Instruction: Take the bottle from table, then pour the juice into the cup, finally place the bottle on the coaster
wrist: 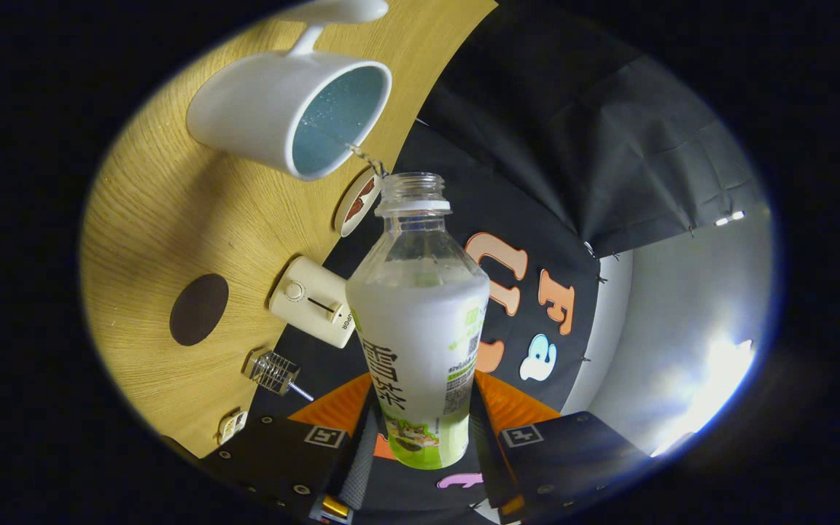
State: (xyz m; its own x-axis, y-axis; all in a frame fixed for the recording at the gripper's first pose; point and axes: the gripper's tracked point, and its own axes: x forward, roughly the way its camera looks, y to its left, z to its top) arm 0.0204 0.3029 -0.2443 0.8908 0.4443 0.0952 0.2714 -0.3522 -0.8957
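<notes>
the bottle [420,321] sits clamped between the 2 fingers of the gripper [420,437], both fingers pressing on its lower sides, and it is tipped over so that its open, capless mouth points toward the cup [285,113]. a thin stream of liquid [362,153] runs from the mouth's rim into the cup, whose inside looks pale blue and wet. the bottle's upper part is clear, while the lower part is wrapped in a white and green label with large dark characters down one side, a small cartoon picture near the base, and fine print with a square code that is too small to read. the cup is white, with a handle on its far side, and stands on a wooden table [165,219]. just beside the cup's rim and the bottle's mouth lies a small round white-edged coaster [356,204] with a brown design. nearer the fingers stands a cream-coloured appliance [313,300] with a round dial and a slot; short lettering on its edge is partly cut off. a dark oval patch [199,309] lies on the wood beside it, and a small clear ribbed object [272,370] sits near the table's edge, with a small white item [232,426] just past it.
</notes>
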